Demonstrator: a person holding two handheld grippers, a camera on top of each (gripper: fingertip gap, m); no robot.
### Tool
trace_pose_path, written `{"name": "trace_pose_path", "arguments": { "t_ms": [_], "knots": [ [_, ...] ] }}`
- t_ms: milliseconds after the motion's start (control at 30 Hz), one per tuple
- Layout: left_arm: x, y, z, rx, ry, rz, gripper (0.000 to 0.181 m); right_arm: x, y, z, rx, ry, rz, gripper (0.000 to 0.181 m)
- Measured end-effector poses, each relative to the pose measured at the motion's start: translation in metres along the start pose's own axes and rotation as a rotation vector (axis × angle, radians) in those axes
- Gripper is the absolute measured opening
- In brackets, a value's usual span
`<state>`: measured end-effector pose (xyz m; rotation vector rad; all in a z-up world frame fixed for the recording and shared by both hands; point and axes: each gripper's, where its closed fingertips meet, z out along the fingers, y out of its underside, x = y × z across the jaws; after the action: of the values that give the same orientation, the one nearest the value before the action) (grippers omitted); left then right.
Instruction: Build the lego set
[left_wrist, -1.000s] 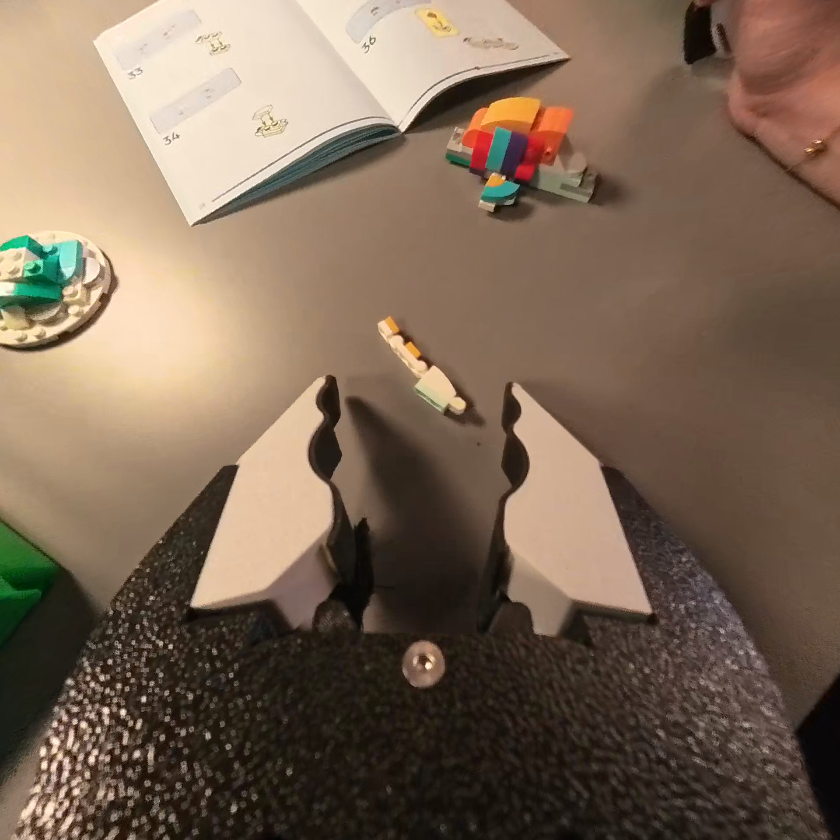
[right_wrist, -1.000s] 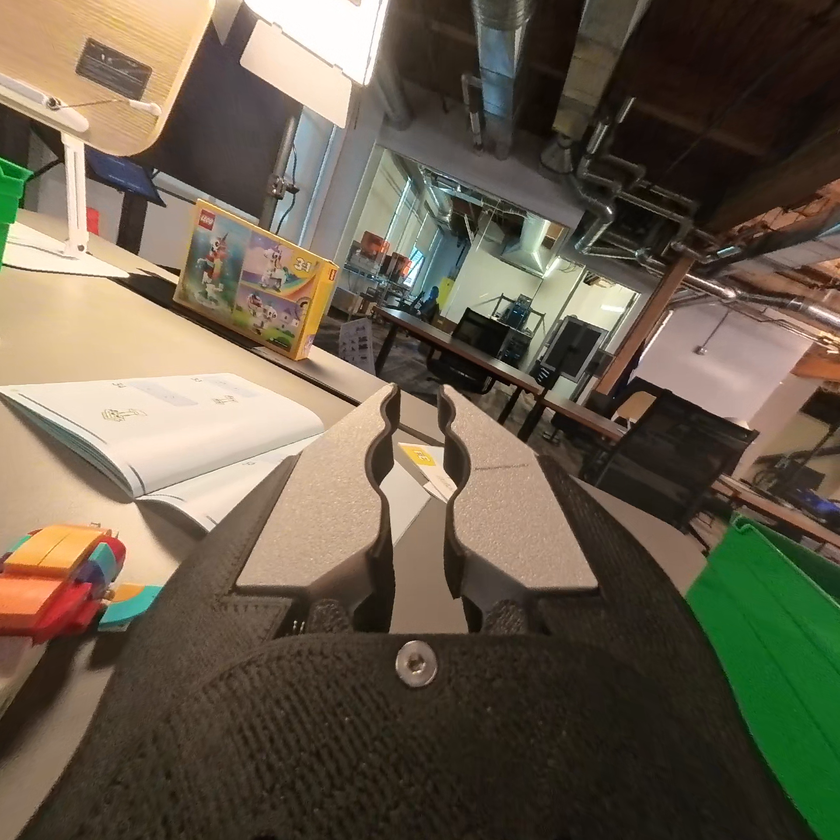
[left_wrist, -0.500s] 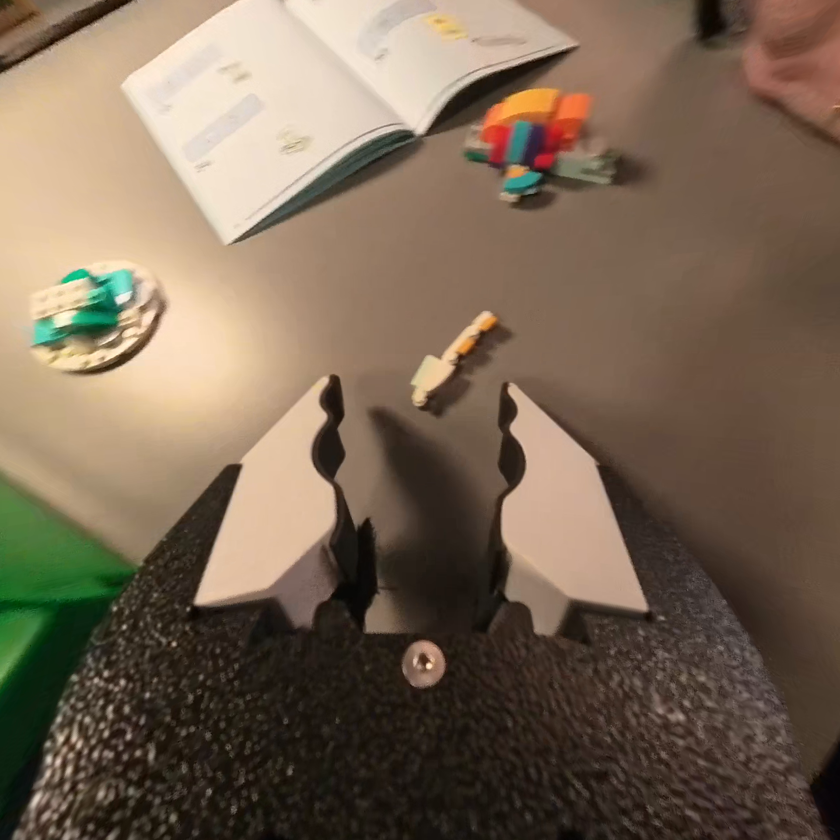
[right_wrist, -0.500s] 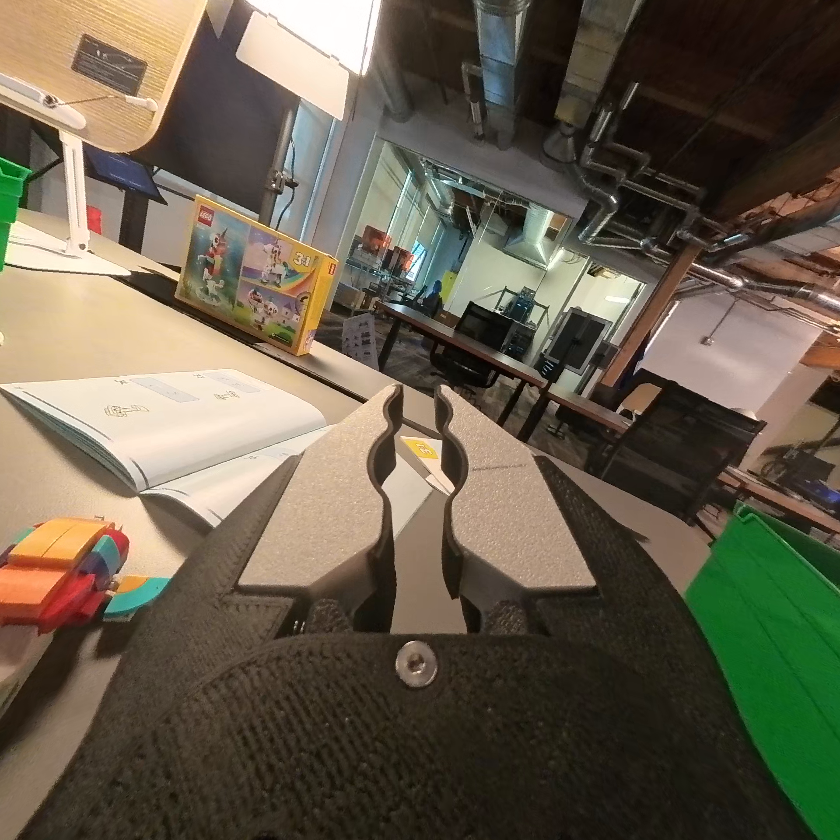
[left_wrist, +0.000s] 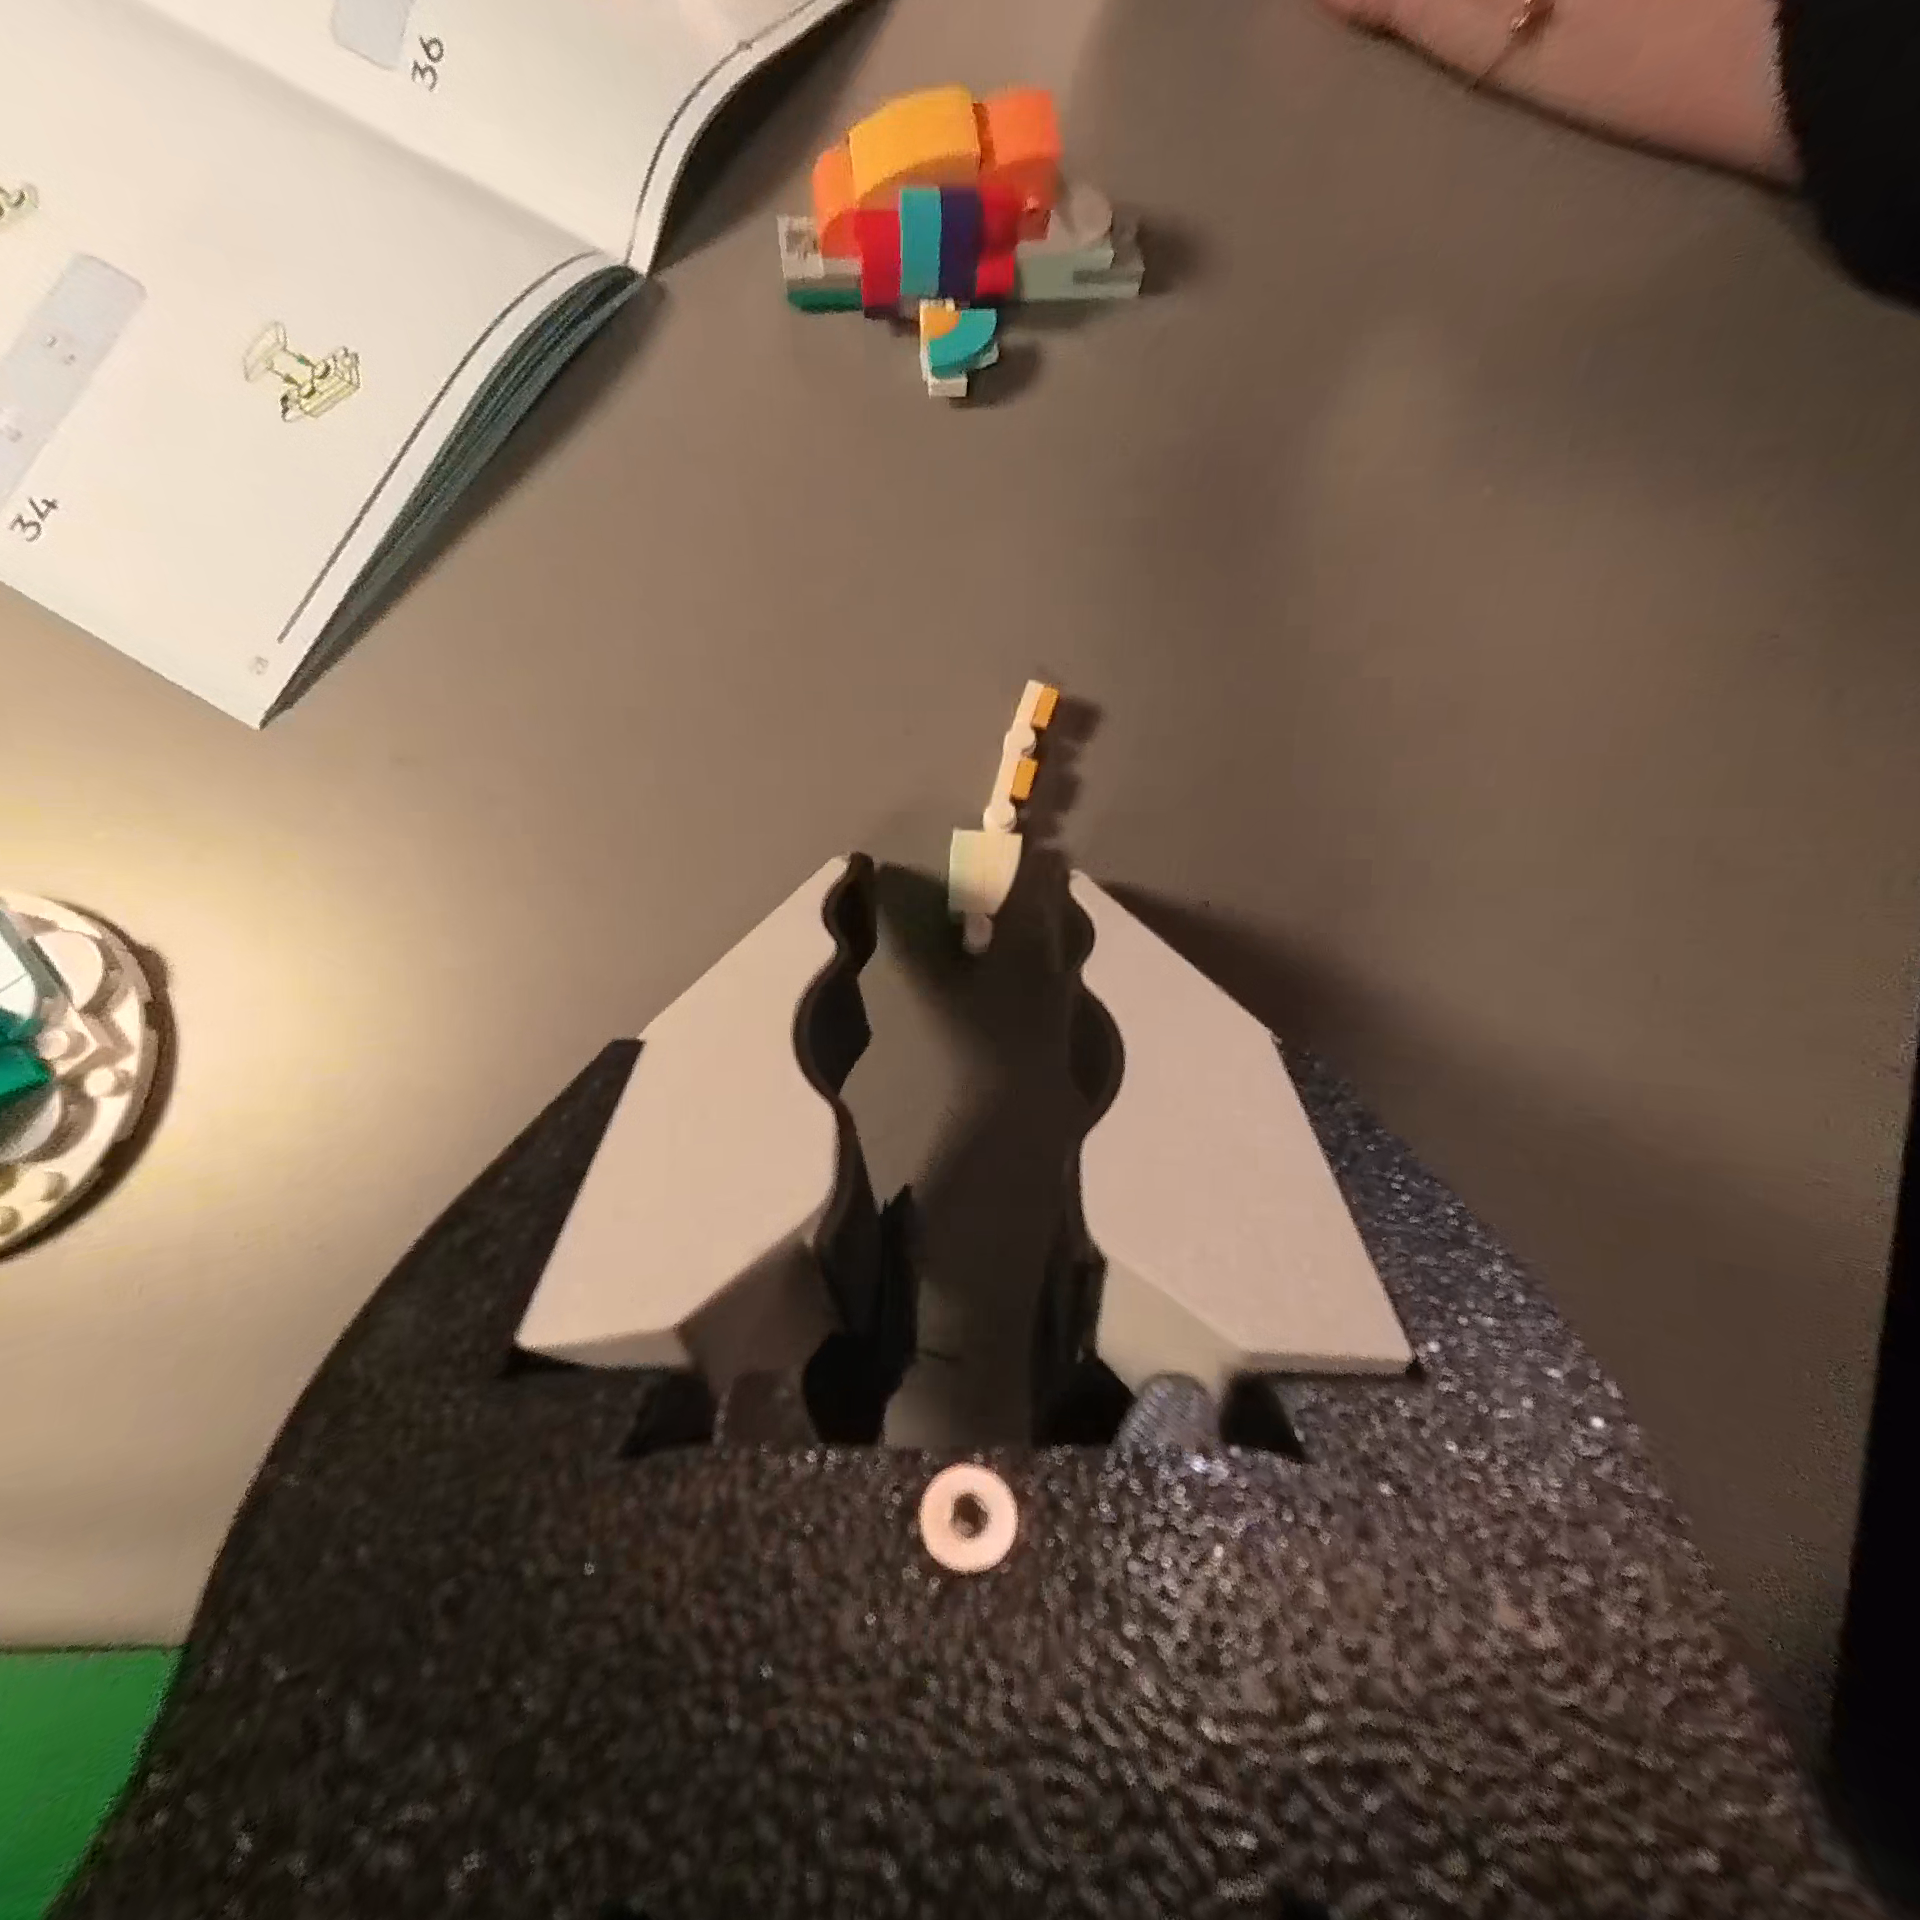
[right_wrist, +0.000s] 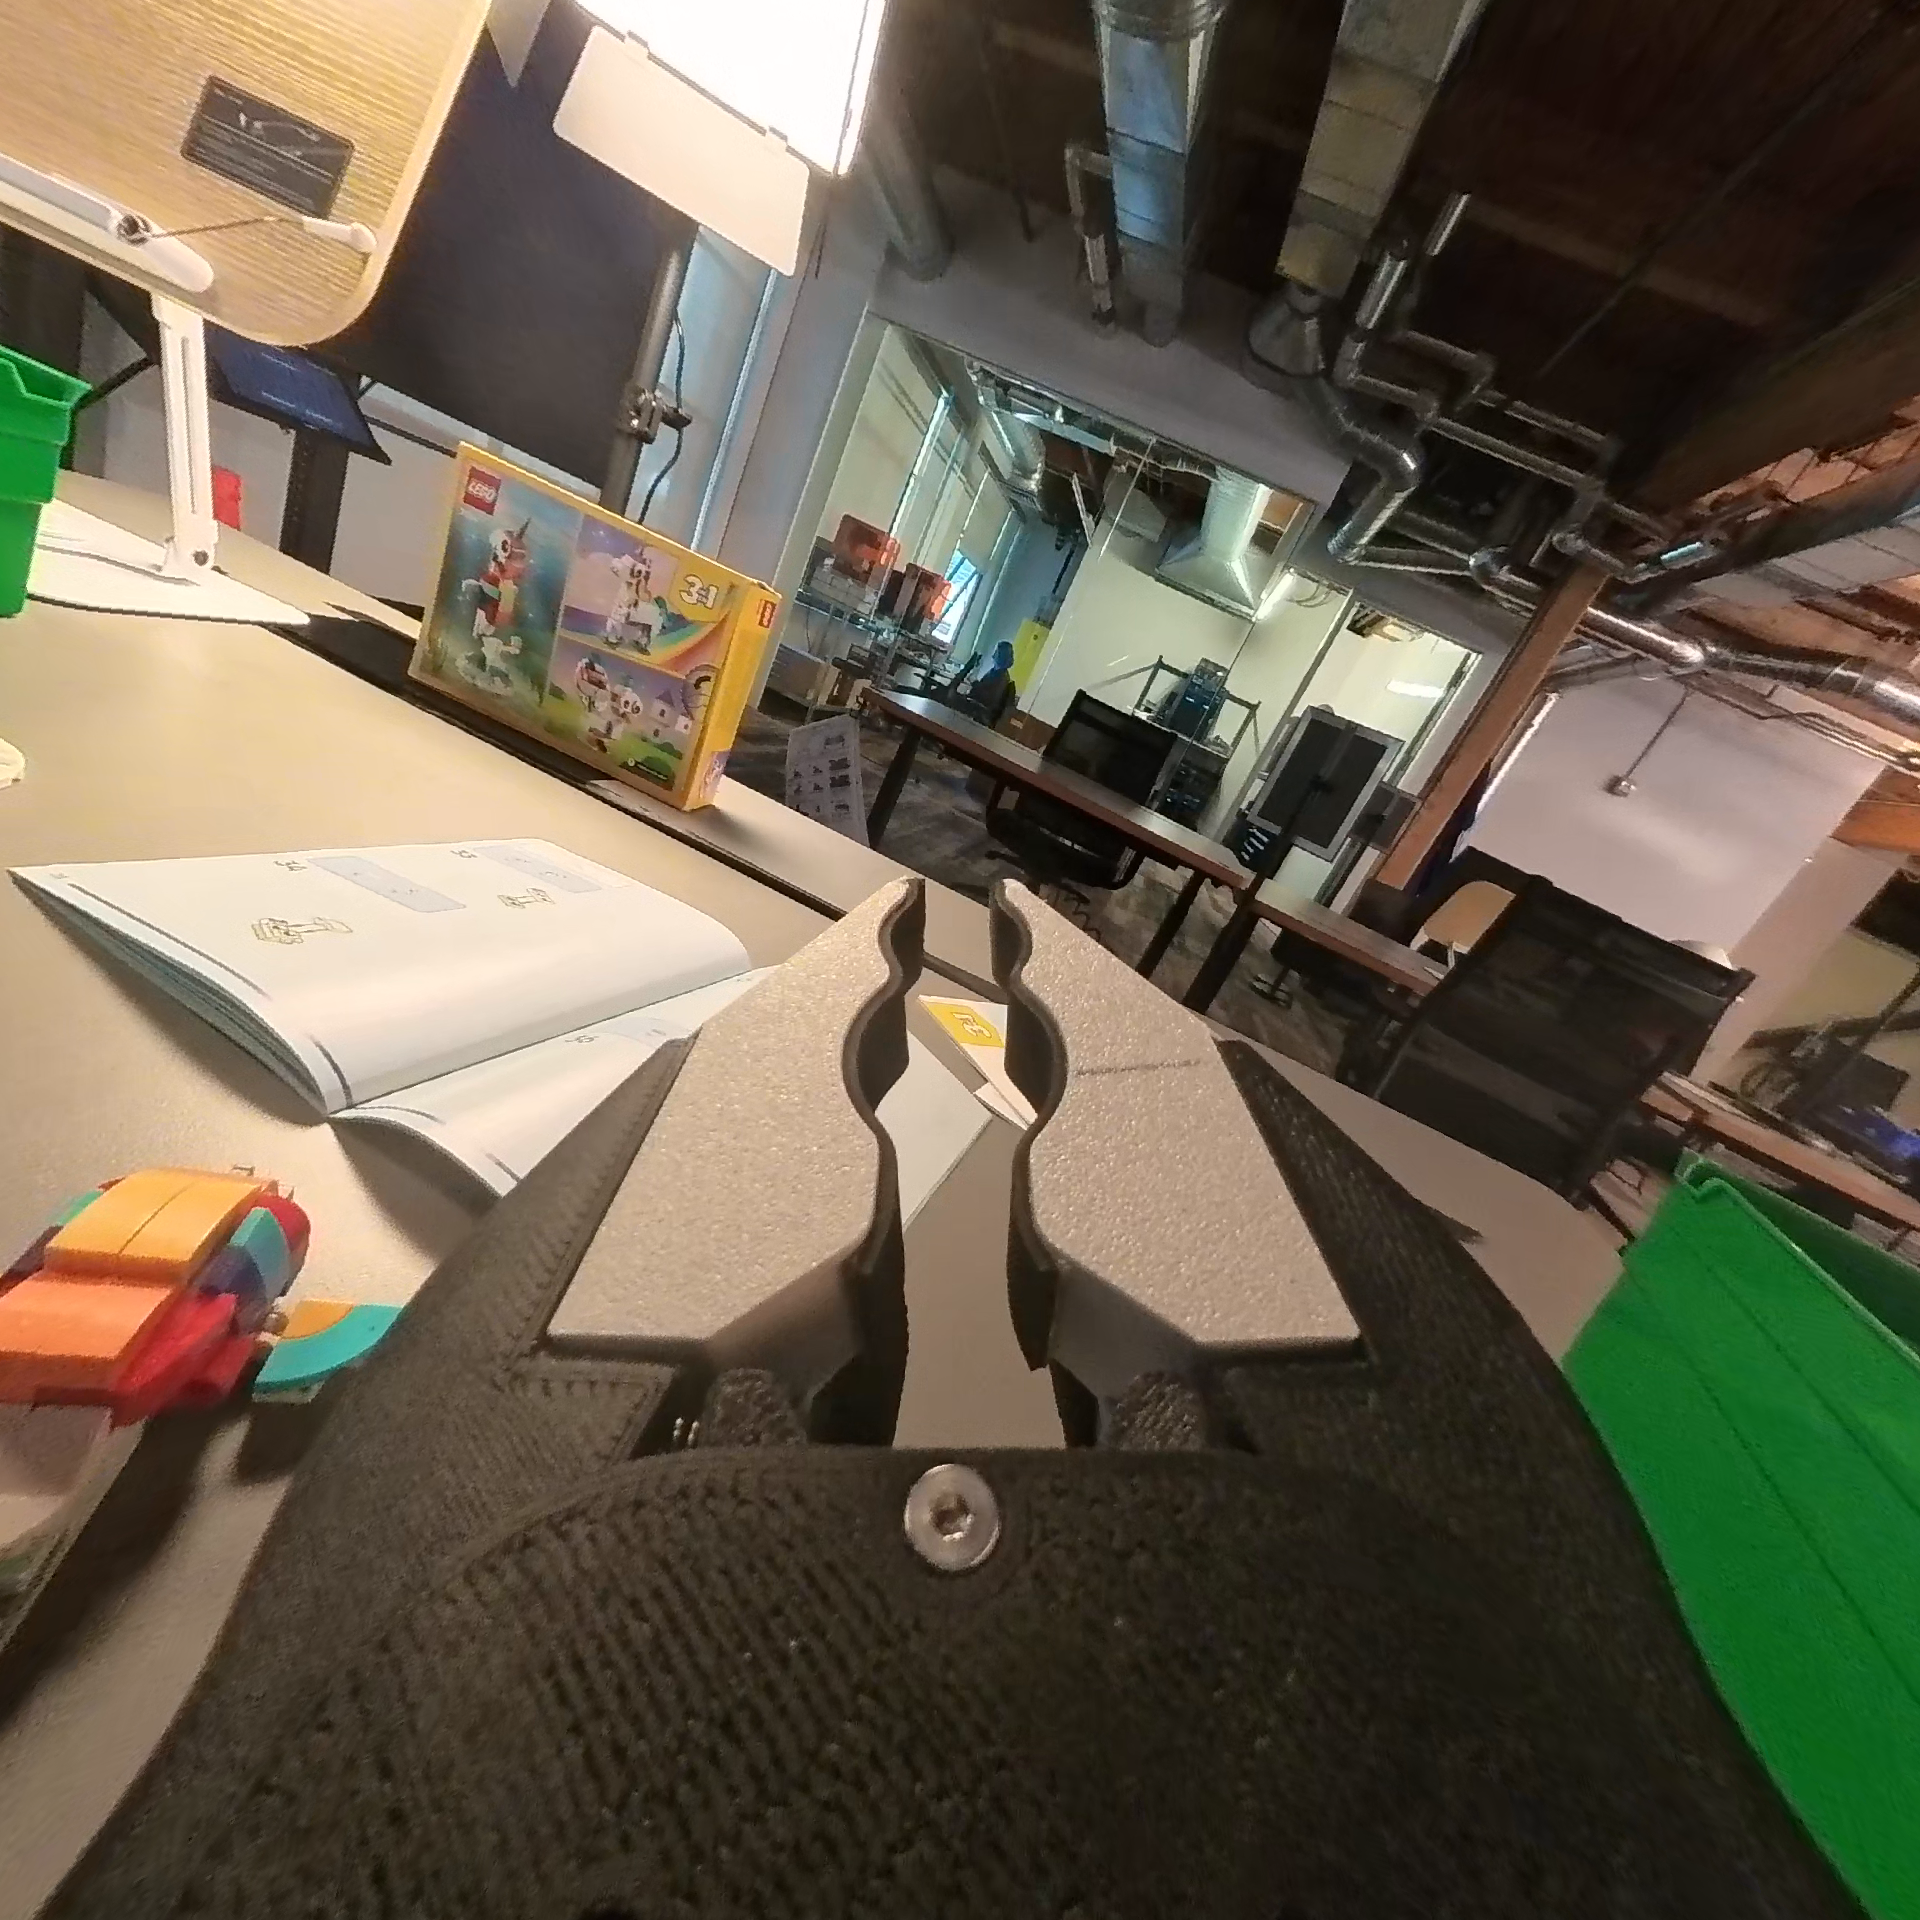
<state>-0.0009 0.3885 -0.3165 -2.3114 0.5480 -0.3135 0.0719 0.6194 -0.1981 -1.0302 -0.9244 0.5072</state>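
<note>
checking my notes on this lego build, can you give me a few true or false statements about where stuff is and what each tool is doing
1. The left tool is open, with the small white and orange piece at its tips. True.
2. The right tool grips a brick. False: nothing sits between its fingers.
3. The instruction booklet lies closed. False: it is open.
4. The colourful assembly lies on the table, beyond the small piece. True.

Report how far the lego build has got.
Done: a rainbow-coloured assembly and a round white base with teal bricks sit finished-looking on the table. In hand: the open left hand-held gripper brackets a thin white-and-orange strip, not gripped. The right hand-held gripper holds nothing. Left: joining these parts.
</note>
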Motion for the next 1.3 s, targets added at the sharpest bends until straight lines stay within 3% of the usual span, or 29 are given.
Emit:
{"name": "trace_pose_path", "arguments": {
  "t_ms": [300, 633, 1133, 1200, 1300],
  "knots": [
    [0.005, -0.002, 0.003, 0.026, 0.054, 0.012, 0.033, -0.002, 0.001, 0.001, -0.004, -0.004, -0.014, 0.010],
    [0.006, -0.004, 0.006, 0.048, 0.051, 0.105, 0.016, 0.001, 0.001, 0.000, -0.007, 0.010, -0.011, 0.010],
    [0.017, -0.006, 0.007, 0.094, 0.053, 0.184, 0.011, 0.003, 0.003, 0.003, -0.012, 0.019, -0.018, 0.011],
    [0.010, -0.013, 0.005, 0.134, -0.051, 0.258, 0.010, 0.004, 0.002, 0.003, -0.008, 0.023, -0.009, 0.011],
    [-0.007, -0.042, -0.013, 0.272, -0.327, 0.400, 0.010, 0.006, 0.002, 0.002, -0.002, 0.027, 0.000, 0.010]
  ]
}}
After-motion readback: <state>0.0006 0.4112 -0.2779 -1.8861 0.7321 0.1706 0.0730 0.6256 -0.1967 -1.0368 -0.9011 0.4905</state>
